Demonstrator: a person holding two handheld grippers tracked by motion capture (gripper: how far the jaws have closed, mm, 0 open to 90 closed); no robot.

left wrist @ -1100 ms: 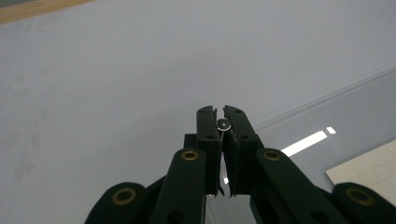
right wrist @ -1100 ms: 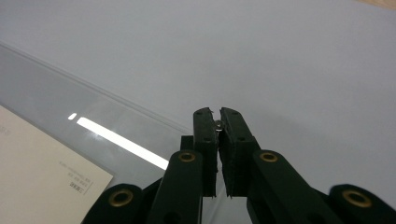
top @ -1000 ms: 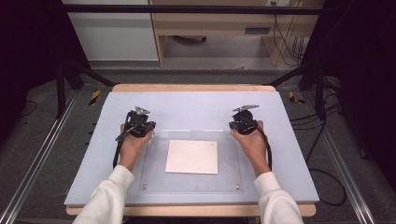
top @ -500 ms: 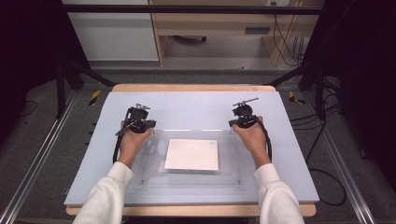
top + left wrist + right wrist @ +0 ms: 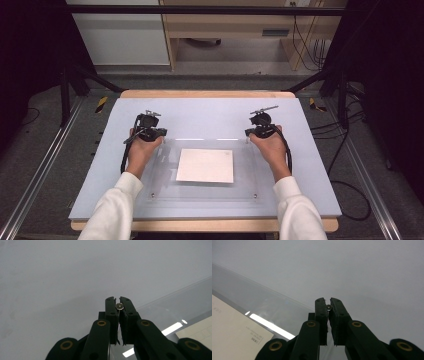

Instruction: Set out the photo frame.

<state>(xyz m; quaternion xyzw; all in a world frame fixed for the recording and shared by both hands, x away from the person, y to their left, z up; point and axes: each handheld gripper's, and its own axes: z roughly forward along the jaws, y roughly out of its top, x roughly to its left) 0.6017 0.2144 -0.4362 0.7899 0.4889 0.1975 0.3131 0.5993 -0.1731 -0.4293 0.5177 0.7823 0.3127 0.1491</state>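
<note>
two tools (image 5: 148, 131) (image 5: 262, 126), one clear plate (image 5: 165, 192), one paper sheet (image 5: 205, 165)

left tool (image 5: 148, 131) shut, right tool (image 5: 261, 128) shut

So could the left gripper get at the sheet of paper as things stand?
Probably not directly. The paper lies under the clear acrylic plate, which covers it fully. The left gripper, jaws shut, sits at the plate's far left corner, so the plate would have to come off first.
</note>
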